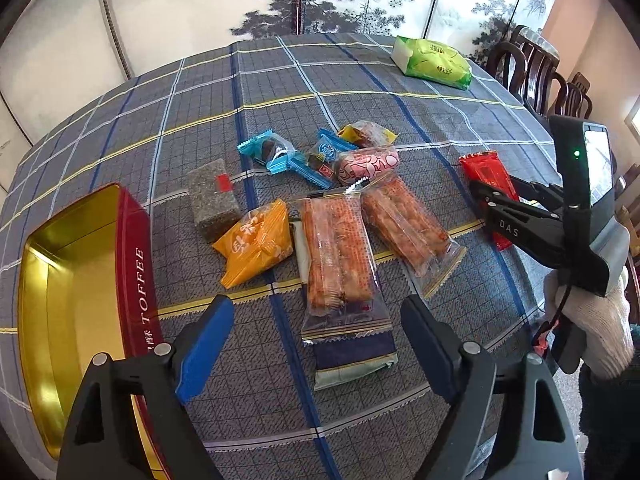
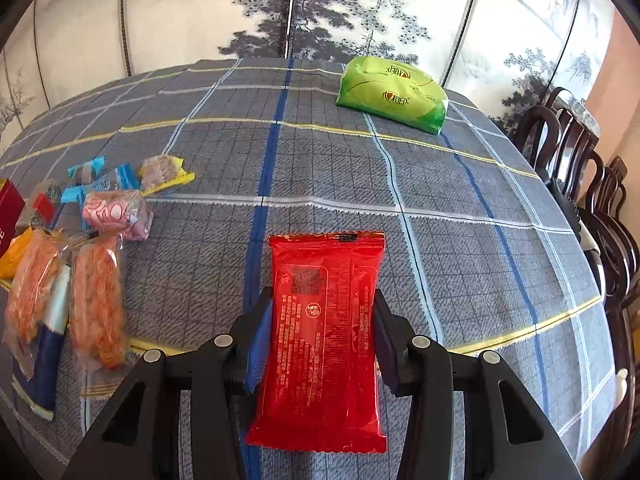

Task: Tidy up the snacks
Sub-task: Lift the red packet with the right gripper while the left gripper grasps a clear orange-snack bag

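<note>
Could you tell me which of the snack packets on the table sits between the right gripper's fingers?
The red packet. It lies apart from the others, flat on the tablecloth, with the right gripper straddling its sides; the other snacks cluster nearer the toffee tin.

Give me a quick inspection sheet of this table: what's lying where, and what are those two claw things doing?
Surface: round table under a grey plaid cloth.
Job's things: open toffee tin, nothing seen inside it; loose snacks in a pile beside it, among them an orange pack, two clear packs, a pink roll; red pack lies apart.
Clutter: green tissue pack at the far edge.
Grippers: left gripper open over the pile, holding nothing; right gripper with jaws on either side of the red pack, grip unclear.
Cables: thin cable at the gloved right hand.
Surroundings: painted tree screen, dark chairs.
</note>
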### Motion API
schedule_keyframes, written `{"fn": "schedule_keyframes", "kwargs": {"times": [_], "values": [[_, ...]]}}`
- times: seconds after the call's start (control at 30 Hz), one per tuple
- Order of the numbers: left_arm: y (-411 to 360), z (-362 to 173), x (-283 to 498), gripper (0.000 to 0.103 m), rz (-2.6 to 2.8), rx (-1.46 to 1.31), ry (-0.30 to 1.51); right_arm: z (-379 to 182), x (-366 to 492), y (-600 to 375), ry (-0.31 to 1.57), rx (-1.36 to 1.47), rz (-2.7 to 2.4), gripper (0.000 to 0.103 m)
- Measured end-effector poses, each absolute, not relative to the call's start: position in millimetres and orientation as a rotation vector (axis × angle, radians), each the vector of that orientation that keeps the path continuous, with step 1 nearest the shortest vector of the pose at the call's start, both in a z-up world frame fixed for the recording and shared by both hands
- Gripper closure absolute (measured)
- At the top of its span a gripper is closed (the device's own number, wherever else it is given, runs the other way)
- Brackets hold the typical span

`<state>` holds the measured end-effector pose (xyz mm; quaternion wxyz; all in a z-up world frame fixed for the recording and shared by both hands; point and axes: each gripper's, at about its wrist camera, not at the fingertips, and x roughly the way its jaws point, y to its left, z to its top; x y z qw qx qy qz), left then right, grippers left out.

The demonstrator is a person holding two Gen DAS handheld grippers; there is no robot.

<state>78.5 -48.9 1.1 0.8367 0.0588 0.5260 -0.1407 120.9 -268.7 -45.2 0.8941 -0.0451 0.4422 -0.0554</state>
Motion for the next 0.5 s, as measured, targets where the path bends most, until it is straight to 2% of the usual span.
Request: {"fn": "schedule_keyframes", "kwargs": {"times": [0.27, 0.37, 0.5], "values": [[-65, -12, 100, 0.025, -0.304, 0.128, 1.156, -49, 128, -285, 0.894, -0.013, -0.075, 0.055], [-70, -16, 107, 0.032, -0.295, 0.142, 1.161, -50, 127, -286, 0.884, -0.009, -0.064, 0.054], [-73, -22, 116, 0.050, -0.280, 0.133, 1.192, -51, 128, -287, 0.883, -0.005, -0.062, 0.053]]}}
